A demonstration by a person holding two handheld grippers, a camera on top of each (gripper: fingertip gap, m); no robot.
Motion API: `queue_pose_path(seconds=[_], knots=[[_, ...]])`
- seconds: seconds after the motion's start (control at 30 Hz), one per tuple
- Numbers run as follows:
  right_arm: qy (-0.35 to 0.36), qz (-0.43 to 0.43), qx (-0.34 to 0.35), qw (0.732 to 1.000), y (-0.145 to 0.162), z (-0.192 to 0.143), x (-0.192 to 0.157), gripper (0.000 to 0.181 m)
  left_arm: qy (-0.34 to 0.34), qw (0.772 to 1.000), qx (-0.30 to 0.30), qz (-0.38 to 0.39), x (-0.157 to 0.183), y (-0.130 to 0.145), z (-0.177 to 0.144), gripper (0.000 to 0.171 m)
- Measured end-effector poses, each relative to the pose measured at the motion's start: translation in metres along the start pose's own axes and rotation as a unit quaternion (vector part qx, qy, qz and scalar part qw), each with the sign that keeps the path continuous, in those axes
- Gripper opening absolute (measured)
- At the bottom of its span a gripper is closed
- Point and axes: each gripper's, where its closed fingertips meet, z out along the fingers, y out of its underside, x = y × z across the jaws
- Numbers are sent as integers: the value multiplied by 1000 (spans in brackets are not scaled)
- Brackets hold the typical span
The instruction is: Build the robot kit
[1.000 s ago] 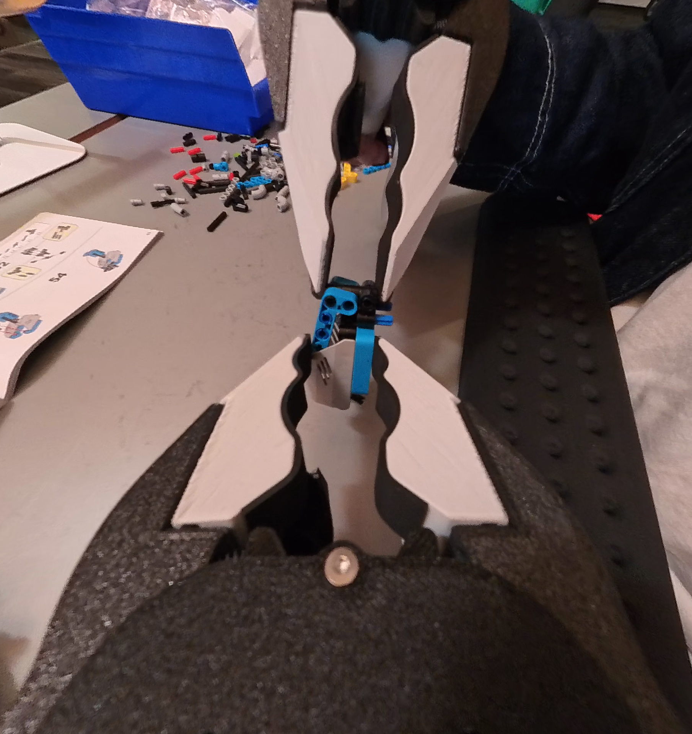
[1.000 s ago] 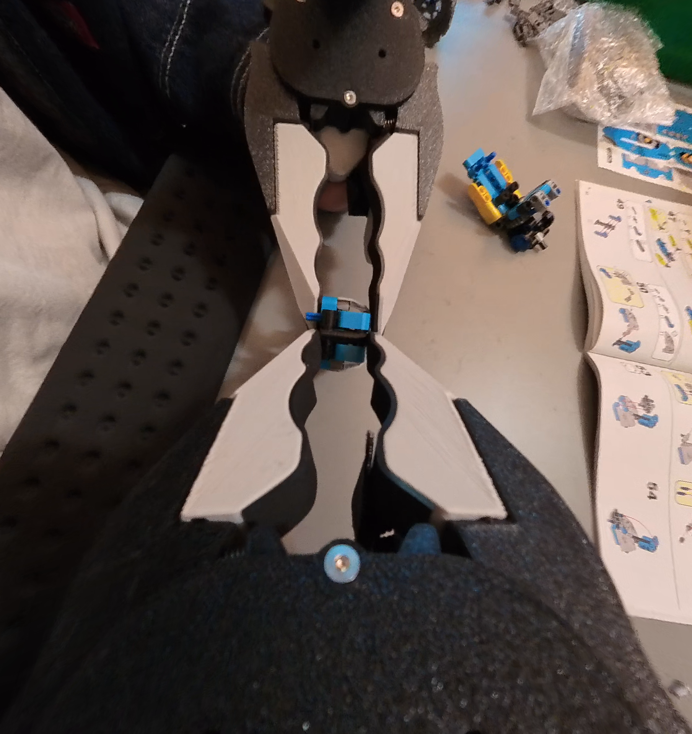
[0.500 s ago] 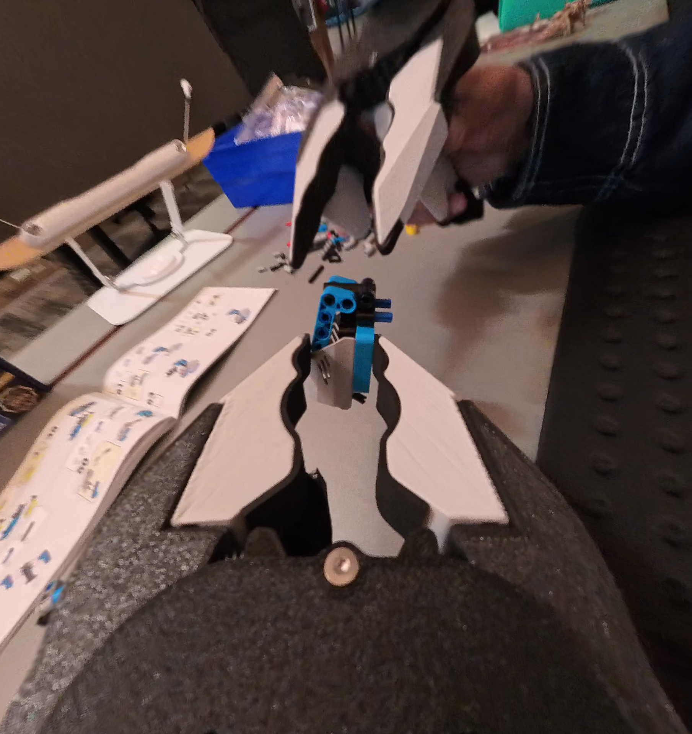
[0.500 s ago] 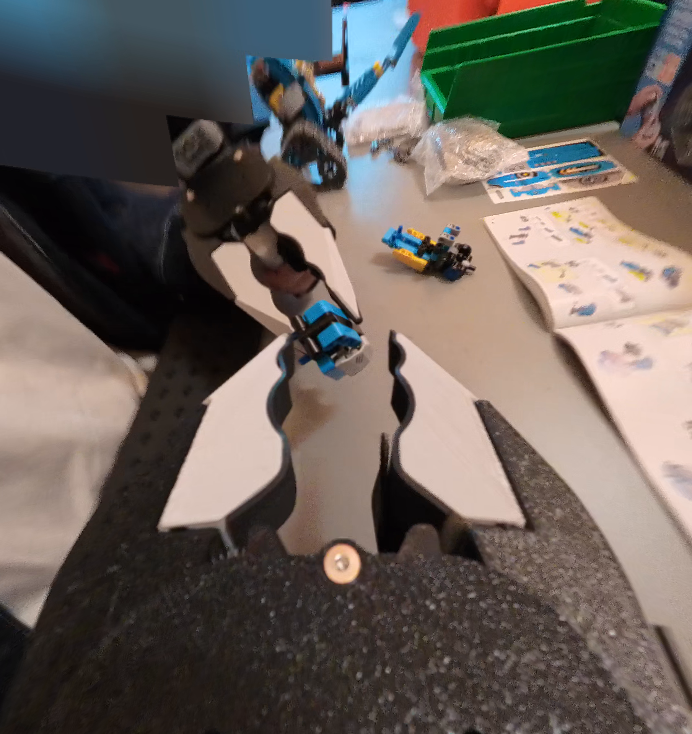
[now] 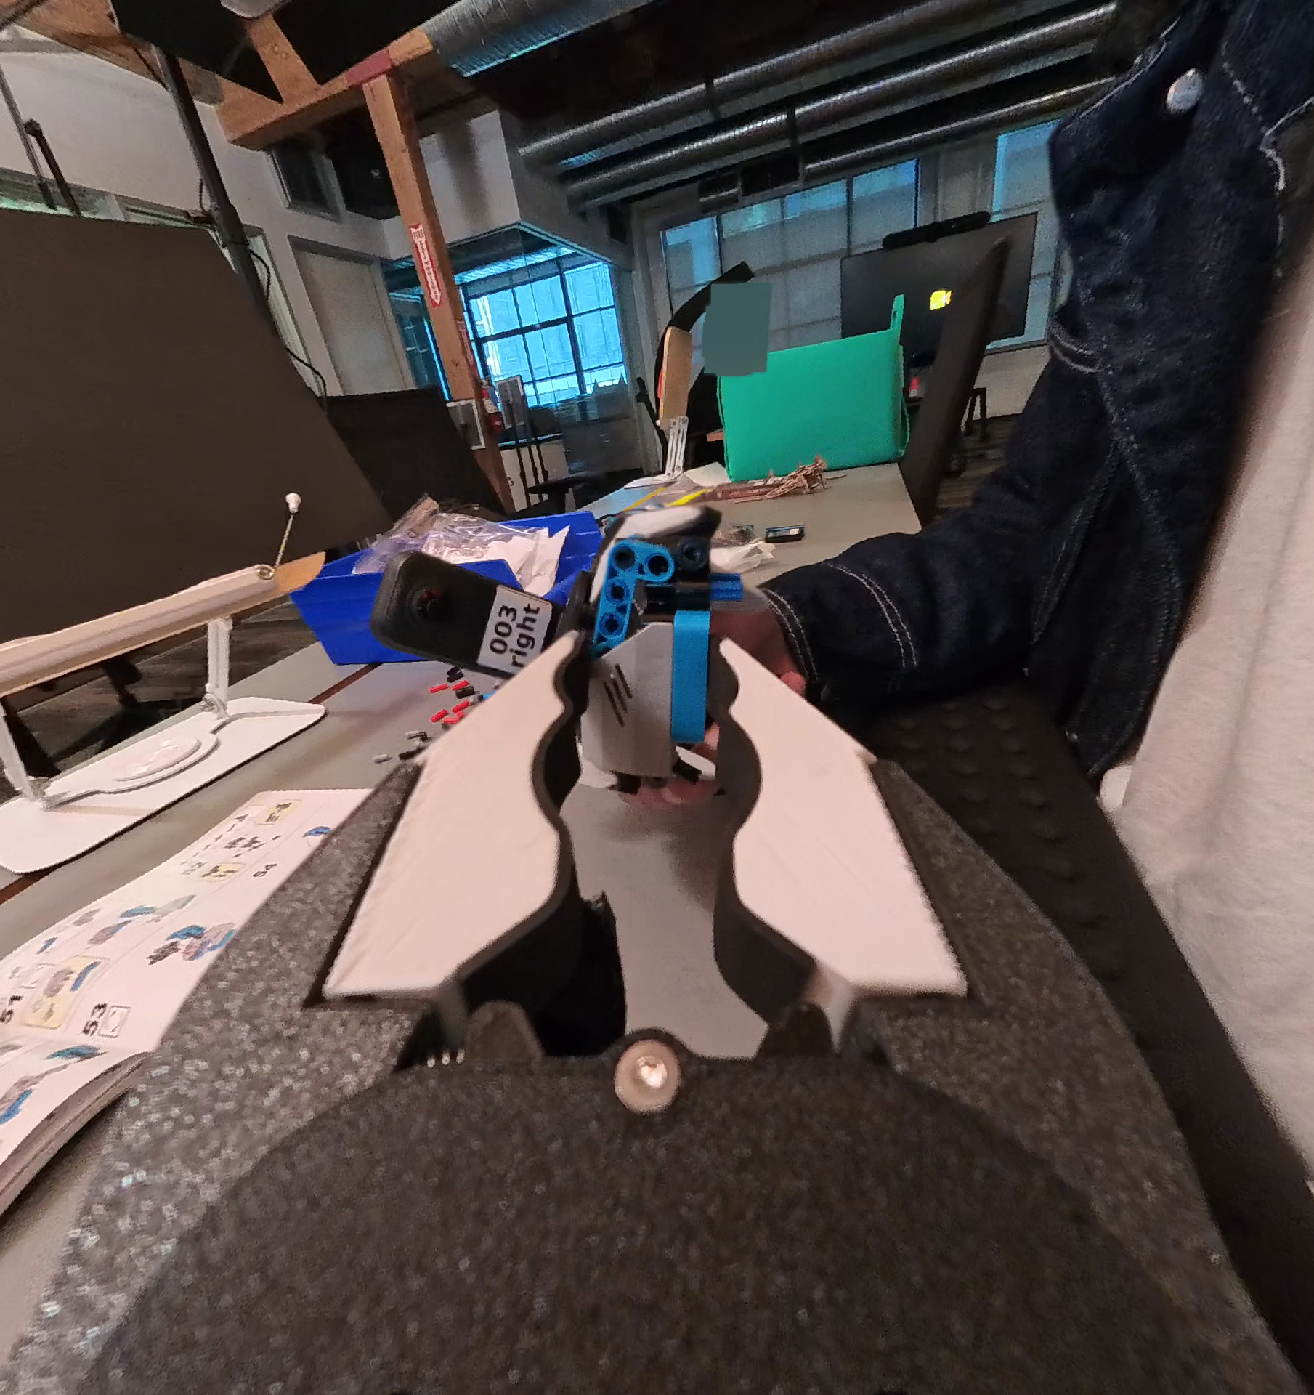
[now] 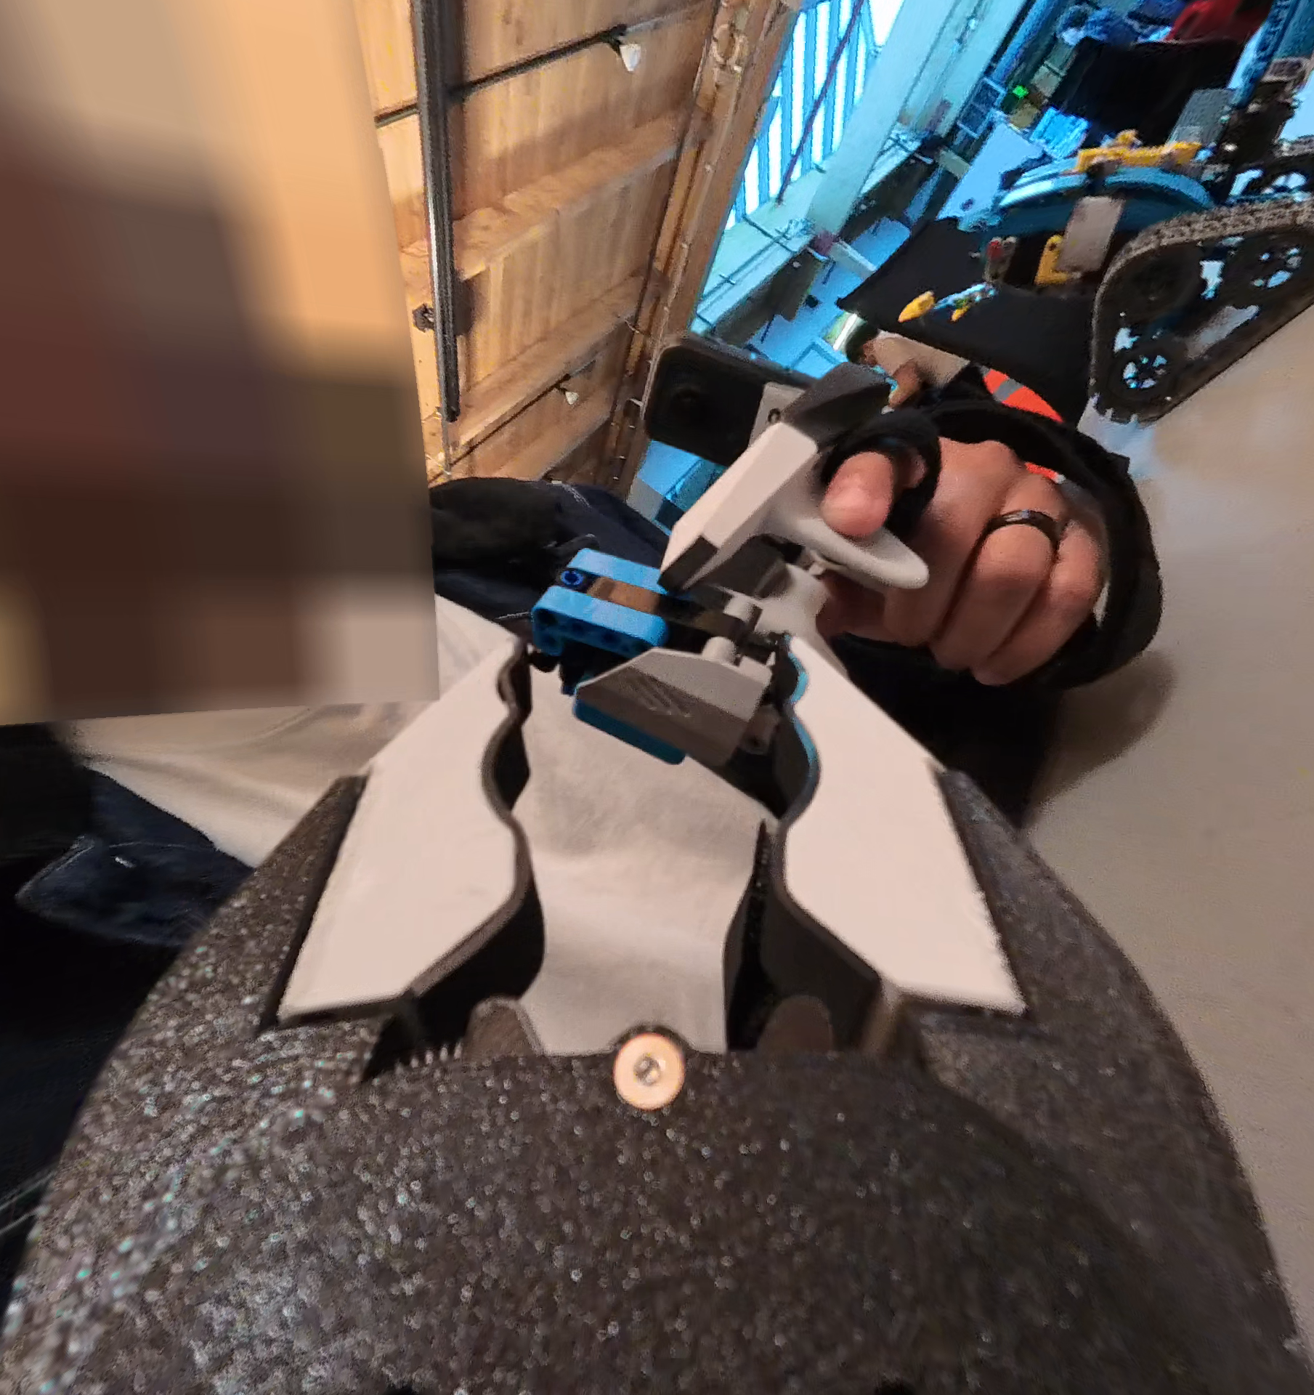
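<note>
the left gripper (image 5: pixel 647 683) is tilted up off the desk (image 5: pixel 314 717), its jaws clenched on a small blue and grey brick assembly (image 5: pixel 650 664) that stands upright between the tips, the blue beam pointing to 12 o'clock. the right gripper (image 6: pixel 657 683) points back at the person's white shirt (image 6: pixel 638 823) with its jaws released, and the same assembly lies across their tips, held from 2 o'clock by the left one in a ringed hand (image 6: pixel 993 551). an open instruction booklet (image 5: pixel 87 974) lies at 8 o'clock and a blue bin (image 5: pixel 442 596) at 11 o'clock.
</note>
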Motion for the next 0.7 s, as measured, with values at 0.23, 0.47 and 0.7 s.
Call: queue_pose_path(seconds=[0.23, 0.47, 0.7], knots=[[197, -45, 11, 979, -10, -34, 37, 62, -85, 987, -133, 5, -28, 46, 1, 33], [656, -279, -68, 698, -29, -152, 90, 63, -131, 961, -225, -91, -53, 88, -9, 34], [716, -318, -136, 606, -23, -159, 109, 63, -155, 956, -220, -117, -62, 89, -13, 33]])
